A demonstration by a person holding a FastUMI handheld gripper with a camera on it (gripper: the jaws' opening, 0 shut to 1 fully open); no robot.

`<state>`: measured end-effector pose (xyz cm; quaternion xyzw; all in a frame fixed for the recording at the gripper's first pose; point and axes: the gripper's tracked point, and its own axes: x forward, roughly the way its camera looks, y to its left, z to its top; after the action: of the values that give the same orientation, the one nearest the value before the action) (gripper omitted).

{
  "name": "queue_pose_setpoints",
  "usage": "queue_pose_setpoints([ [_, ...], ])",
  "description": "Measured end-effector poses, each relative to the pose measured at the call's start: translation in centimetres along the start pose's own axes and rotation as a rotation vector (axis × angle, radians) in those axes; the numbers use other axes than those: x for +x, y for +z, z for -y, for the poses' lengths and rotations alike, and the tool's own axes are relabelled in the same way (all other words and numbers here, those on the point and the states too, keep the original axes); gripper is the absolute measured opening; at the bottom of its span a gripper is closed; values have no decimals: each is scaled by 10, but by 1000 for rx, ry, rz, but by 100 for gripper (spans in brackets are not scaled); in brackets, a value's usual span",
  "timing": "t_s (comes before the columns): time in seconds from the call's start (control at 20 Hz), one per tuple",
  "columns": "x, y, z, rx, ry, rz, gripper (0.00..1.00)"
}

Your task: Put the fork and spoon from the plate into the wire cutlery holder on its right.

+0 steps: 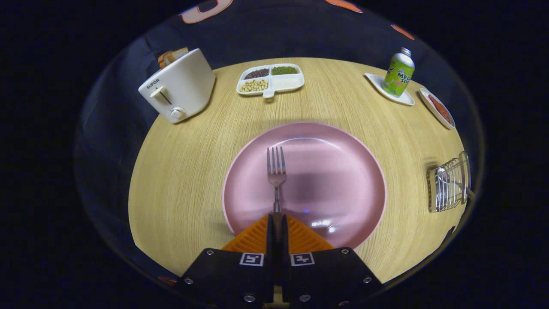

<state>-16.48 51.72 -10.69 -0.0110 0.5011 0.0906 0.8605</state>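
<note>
Pink plate [343, 171] just ahead; claw [277, 221] clamped on fork [276, 171] handle. Lift level, carry to wire holder [448, 184] well off right, lower handle first.

Wooden table [184, 171]: plate [343, 171]; toaster [180, 86]; bean tray [271, 79]; wire holder [448, 186]

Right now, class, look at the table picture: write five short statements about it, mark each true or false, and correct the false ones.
1. The tool is shut on the fork. True.
2. The fork's tines point toward the tool. False: they point away, over the plate.
3. The holder stands right of the plate. True.
4. The toaster is empty. False: bread sticks out of it.
5. The bottle lies on its side. False: it stands upright on a small dish.
</note>
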Motion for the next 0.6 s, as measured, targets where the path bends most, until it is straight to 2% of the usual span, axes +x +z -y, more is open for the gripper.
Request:
queue_pose_setpoints([
  [0.3,-35,24,59,84,-44,106,8],
  [0.35,-33,20,71,73,-63,91,8],
  [0.45,-32,9,73,84,-45,48,8],
  [0.6,-31,3,70,22,-32,49,8],
])
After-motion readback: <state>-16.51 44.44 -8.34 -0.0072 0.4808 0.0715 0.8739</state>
